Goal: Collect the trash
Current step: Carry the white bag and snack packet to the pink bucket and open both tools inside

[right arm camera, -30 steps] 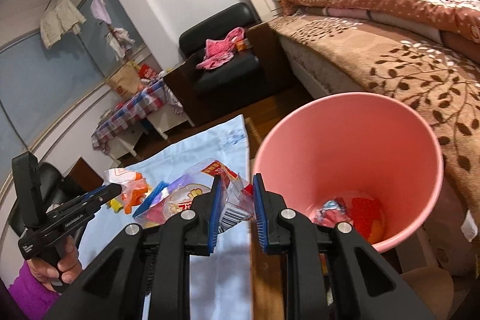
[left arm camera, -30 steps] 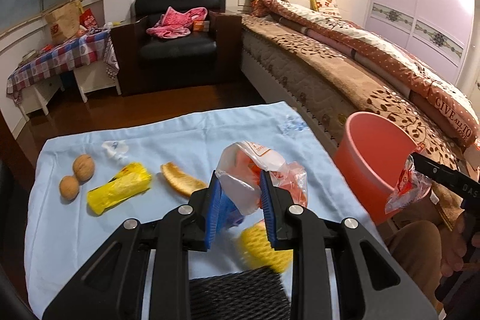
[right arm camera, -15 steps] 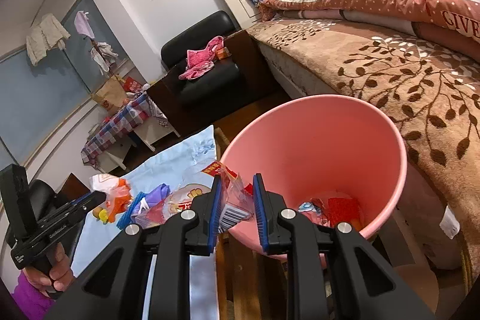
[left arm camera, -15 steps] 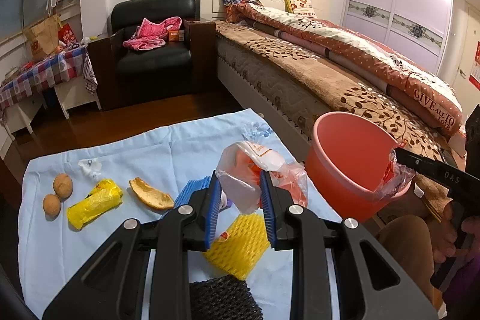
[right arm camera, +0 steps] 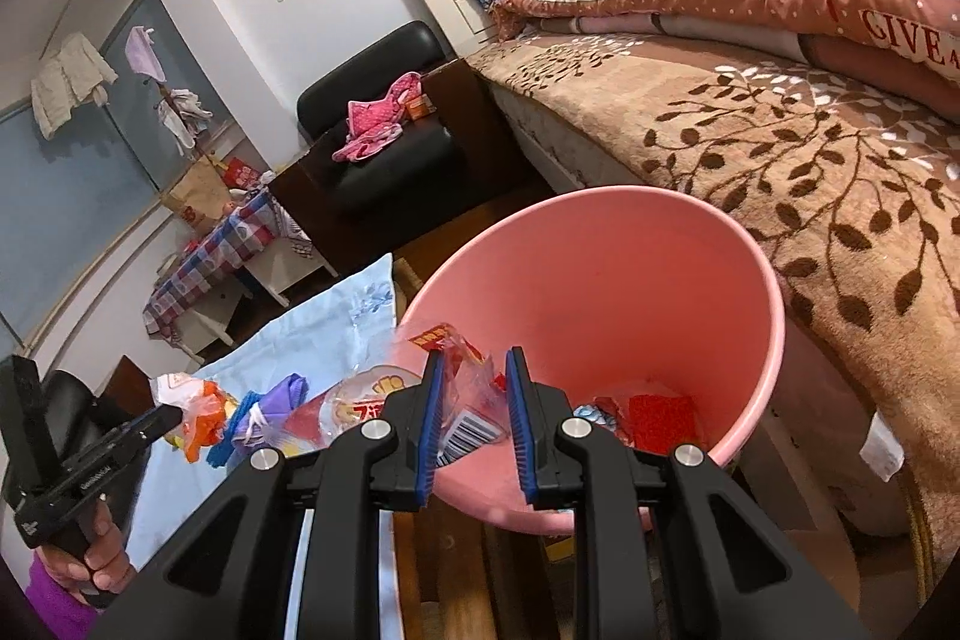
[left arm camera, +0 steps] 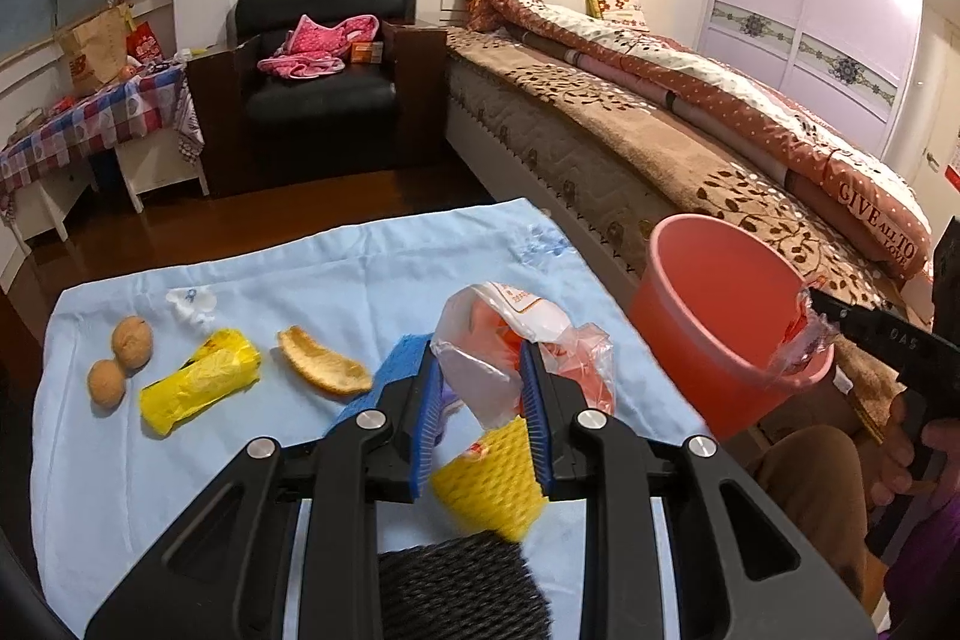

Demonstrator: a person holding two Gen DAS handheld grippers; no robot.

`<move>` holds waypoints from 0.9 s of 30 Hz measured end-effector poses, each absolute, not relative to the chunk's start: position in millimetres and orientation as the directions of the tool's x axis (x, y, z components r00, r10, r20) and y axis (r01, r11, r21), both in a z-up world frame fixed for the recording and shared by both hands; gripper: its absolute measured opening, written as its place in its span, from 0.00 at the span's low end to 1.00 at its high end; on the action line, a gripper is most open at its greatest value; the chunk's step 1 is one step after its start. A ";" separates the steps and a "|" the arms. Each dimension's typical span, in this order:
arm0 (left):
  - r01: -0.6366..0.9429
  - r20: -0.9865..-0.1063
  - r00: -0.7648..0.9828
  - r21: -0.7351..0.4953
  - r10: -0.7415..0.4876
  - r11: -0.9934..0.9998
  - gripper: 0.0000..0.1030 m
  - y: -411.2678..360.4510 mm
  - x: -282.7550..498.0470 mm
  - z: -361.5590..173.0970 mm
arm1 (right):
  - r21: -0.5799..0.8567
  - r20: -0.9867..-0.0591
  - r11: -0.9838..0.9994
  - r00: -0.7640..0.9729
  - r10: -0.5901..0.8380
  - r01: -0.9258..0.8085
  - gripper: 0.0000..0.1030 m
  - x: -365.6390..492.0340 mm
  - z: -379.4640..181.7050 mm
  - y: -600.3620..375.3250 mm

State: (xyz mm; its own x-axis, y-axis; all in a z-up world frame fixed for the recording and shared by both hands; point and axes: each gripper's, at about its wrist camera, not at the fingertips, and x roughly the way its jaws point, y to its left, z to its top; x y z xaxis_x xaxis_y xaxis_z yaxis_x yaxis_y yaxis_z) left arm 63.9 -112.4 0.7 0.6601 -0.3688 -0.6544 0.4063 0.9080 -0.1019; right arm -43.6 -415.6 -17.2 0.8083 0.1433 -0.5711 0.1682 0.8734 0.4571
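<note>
My left gripper (left arm camera: pixel 480 388) is shut on a clear plastic bag with orange inside (left arm camera: pixel 510 340), held above the light-blue cloth (left arm camera: pixel 360 256). My right gripper (right arm camera: pixel 474 394) is shut on a clear and red snack wrapper (right arm camera: pixel 462 370), held at the near rim of the pink bucket (right arm camera: pixel 600 280), which holds red wrappers (right arm camera: pixel 654 412). The bucket (left arm camera: pixel 720 292) and right gripper (left arm camera: pixel 840 322) also show in the left wrist view. On the cloth lie two walnuts (left arm camera: pixel 120 358), a yellow wrapper (left arm camera: pixel 198 388), an orange peel (left arm camera: pixel 321 370), a yellow foam net (left arm camera: pixel 486 490) and a blue sponge (left arm camera: pixel 396 370).
A bed (left arm camera: pixel 690 118) with brown cover runs along the right, close behind the bucket. A black armchair (left arm camera: pixel 318 82) and a checked-cloth table (left arm camera: pixel 90 124) stand at the back. A black mesh object (left arm camera: pixel 462 586) lies at the cloth's near edge. Wooden floor (left arm camera: pixel 240 226) lies beyond the cloth.
My right gripper has carried the wrapper forward to the bucket's rim. My left gripper has lifted and drawn back a little with its bag, showing more of the cloth.
</note>
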 end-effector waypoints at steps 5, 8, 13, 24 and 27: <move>0.462 -0.650 0.640 -0.100 -0.409 0.881 0.25 -141.1 64.5 5.4 | 0.433 -0.571 0.880 0.814 0.101 0.194 0.19 -47.6 -16.3 -419.0; 0.510 -0.643 0.621 -0.102 -0.448 0.854 0.25 -164.3 63.3 8.3 | 0.424 -0.570 0.879 0.818 0.073 0.218 0.19 -50.8 -17.2 -425.4; 0.583 -0.638 0.577 -0.115 -0.510 0.804 0.25 -205.0 60.2 9.6 | 0.416 -0.580 0.871 0.814 0.031 0.263 0.19 -54.8 -22.4 -438.3; 0.648 -0.671 0.509 -0.115 -0.540 0.753 0.25 -270.8 62.7 -2.6 | 0.420 -0.598 0.853 0.801 0.003 0.310 0.19 -56.5 -34.6 -454.6; 0.648 -0.680 0.497 -0.123 -0.539 0.752 0.26 -279.8 65.3 -5.6 | 0.426 -0.600 0.847 0.800 0.001 0.318 0.19 -56.9 -37.6 -458.1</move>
State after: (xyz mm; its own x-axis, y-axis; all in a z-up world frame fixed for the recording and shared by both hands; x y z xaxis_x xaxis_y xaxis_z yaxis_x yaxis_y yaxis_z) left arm 65.3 -279.8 -5.6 0.4970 -0.5394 -0.6798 0.6478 0.7518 -0.1229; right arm -56.9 -458.1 -37.6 0.8001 0.0010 -0.5998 0.3181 0.8471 0.4257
